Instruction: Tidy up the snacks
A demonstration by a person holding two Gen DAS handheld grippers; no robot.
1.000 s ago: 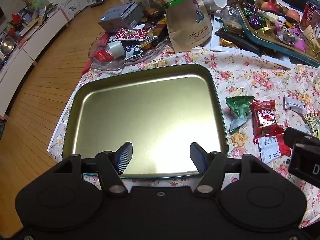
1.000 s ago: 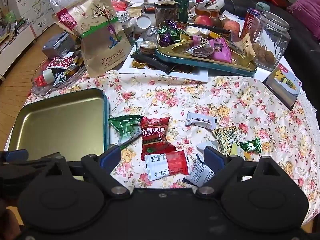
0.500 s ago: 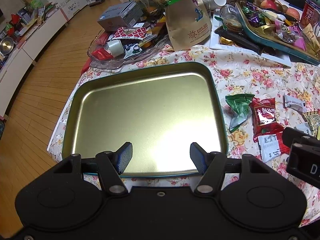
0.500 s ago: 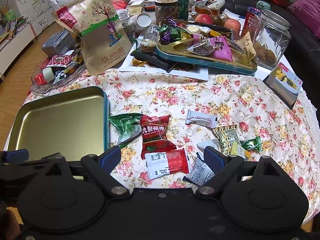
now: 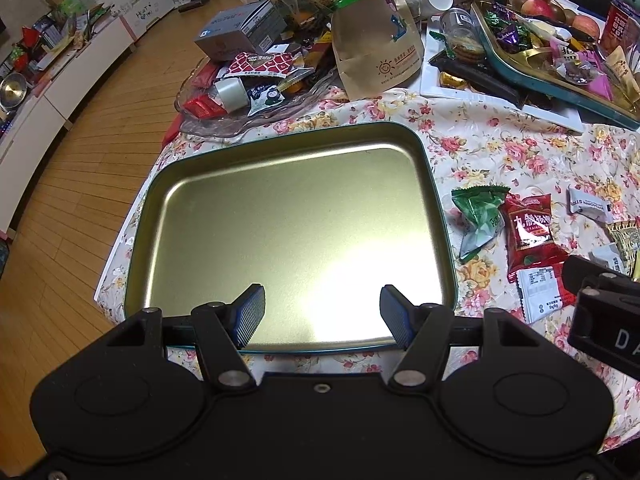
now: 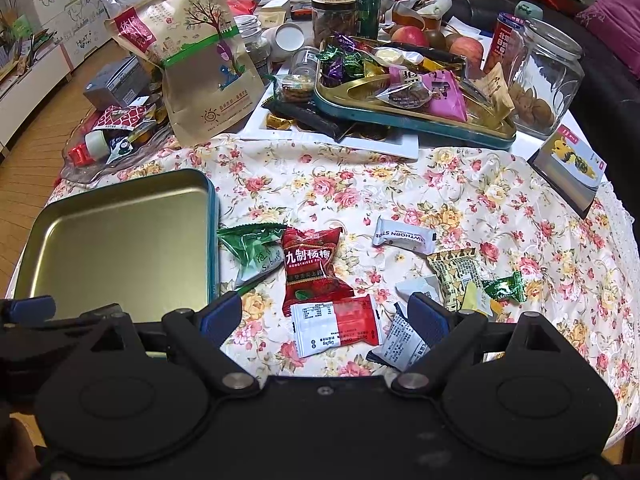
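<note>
While my right claw [image 6: 324, 312] hangs spread wide just right of the tin tray [image 6: 120, 236], I'd lower onto the red-and-white packet [image 6: 336, 330] beneath it, pinching across its short width. My left claw [image 5: 322, 316] waits open over the tray's near edge.

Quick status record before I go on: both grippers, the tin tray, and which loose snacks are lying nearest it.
left gripper: open, holding nothing, over the near edge of the tray
right gripper: open, holding nothing, over the loose snacks
gold rectangular tin tray with teal rim: on the floral tablecloth, nothing inside
nearest snack to tray: green wrapped candy, just off its right rim
next: red plum packet, then red-and-white packet in front of it
further right: white hawthorn strip bar, small green candy
</note>
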